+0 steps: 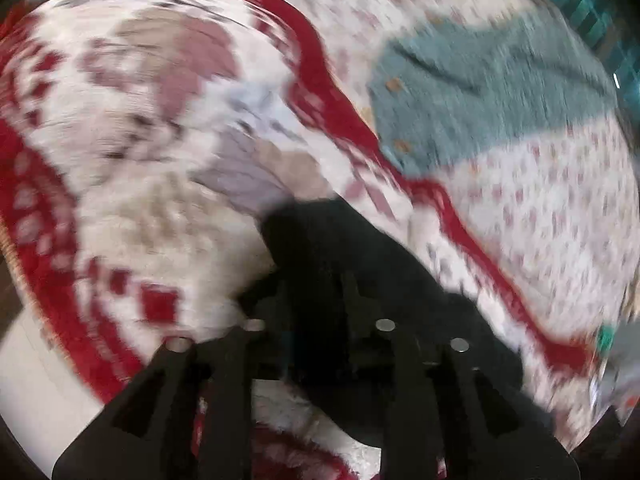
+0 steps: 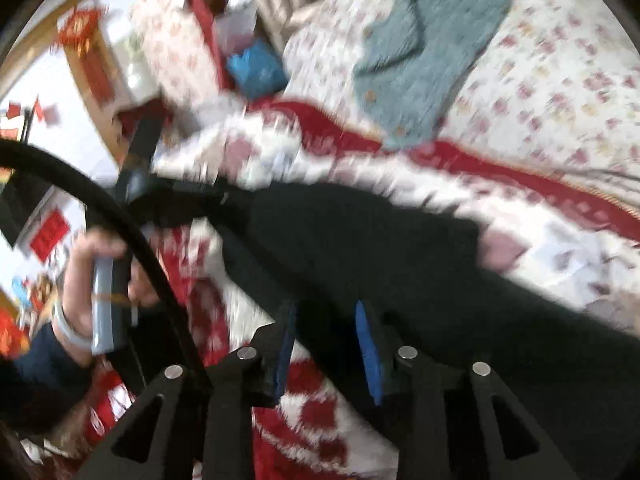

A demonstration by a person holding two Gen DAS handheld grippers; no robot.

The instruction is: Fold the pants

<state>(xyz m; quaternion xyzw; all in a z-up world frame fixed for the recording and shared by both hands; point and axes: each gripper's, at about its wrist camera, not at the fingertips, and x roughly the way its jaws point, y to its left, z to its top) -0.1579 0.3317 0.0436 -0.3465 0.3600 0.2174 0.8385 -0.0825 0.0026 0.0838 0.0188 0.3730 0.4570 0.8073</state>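
Observation:
Black pants (image 2: 400, 248) lie across a red and white patterned blanket (image 2: 320, 412), and both views are motion-blurred. My right gripper (image 2: 326, 344) has its blue pads (image 2: 366, 356) apart with pants fabric between them; I cannot tell if it grips. In the left wrist view a bunch of the black pants (image 1: 320, 248) sits between my left gripper's fingers (image 1: 316, 308), which look closed on it. The left gripper's handle and the person's hand (image 2: 100, 280) show at the left of the right wrist view.
A teal knitted cardigan (image 1: 480, 92) lies on the floral bedsheet (image 1: 560, 208) beyond the blanket; it also shows in the right wrist view (image 2: 420, 52). A blue bag (image 2: 256, 68) and a pillow (image 2: 172, 52) lie at the far side. A black cable (image 2: 132, 232) crosses the left.

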